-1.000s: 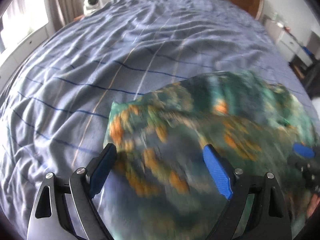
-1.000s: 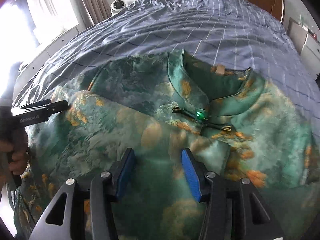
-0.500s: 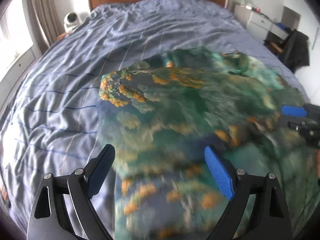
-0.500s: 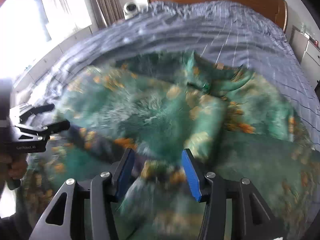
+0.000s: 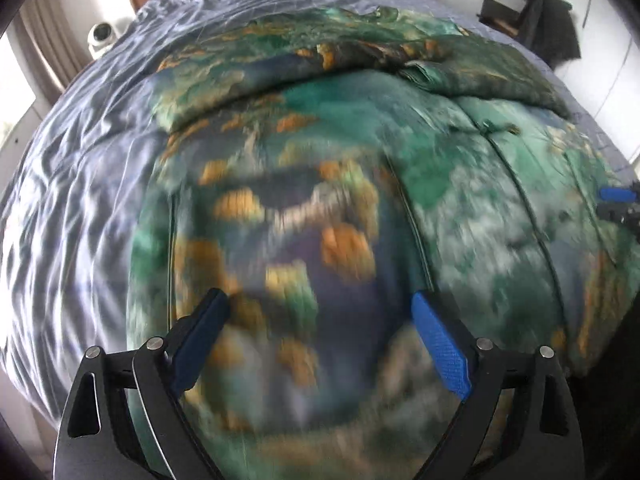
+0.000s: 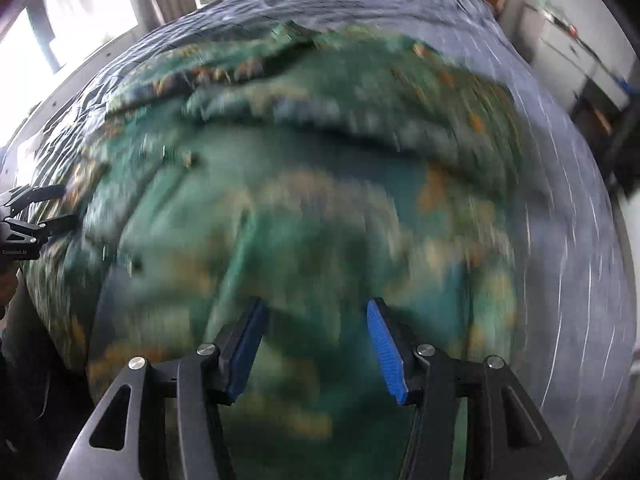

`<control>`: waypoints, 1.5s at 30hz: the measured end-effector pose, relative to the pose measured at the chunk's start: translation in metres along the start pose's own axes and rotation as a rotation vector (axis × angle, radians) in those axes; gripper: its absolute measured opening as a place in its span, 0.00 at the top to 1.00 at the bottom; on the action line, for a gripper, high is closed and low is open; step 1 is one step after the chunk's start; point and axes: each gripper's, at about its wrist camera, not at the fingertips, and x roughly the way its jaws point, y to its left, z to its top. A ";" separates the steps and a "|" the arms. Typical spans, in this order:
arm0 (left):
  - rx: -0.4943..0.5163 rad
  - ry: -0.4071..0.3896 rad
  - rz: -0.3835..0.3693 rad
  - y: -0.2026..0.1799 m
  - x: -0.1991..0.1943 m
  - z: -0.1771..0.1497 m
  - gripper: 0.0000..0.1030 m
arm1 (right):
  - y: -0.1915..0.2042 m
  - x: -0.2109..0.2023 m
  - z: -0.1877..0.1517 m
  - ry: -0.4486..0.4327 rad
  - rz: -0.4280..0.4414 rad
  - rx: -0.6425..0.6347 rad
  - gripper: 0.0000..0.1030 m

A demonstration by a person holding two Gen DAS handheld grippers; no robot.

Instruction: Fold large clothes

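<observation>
While tilted steeply, both grippers (image 5: 320, 336) (image 6: 316, 344) overhang garment (image 5: 460, 168).

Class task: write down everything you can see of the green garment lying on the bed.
The garment is a large green piece printed with orange and dark blue patches, of smooth, slightly shiny cloth. It lies spread on the striped blue bedspread, its far part bunched into a folded ridge. Thin dark seams run down it. Much is motion-blurred. No pads visibly pinch it.

left gripper (image 5: 320, 312): black frame; blue pads; silver screws | right gripper (image 6: 316, 320): same
</observation>
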 end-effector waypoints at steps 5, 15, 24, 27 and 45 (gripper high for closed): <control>-0.009 0.029 0.022 0.002 -0.013 -0.023 0.09 | 0.001 -0.018 -0.040 0.000 -0.016 0.035 0.48; -0.240 -0.025 0.103 0.077 -0.046 -0.043 0.04 | -0.037 -0.062 -0.071 -0.067 -0.045 0.154 0.31; -0.215 0.110 -0.095 0.086 -0.006 -0.074 0.04 | -0.110 -0.038 -0.111 0.044 0.167 0.388 0.31; -0.188 0.105 -0.108 0.077 -0.003 -0.076 0.04 | -0.108 -0.031 -0.114 0.044 0.226 0.394 0.31; -0.285 0.082 -0.214 0.106 -0.037 -0.077 0.90 | -0.099 -0.041 -0.103 0.068 0.300 0.306 0.86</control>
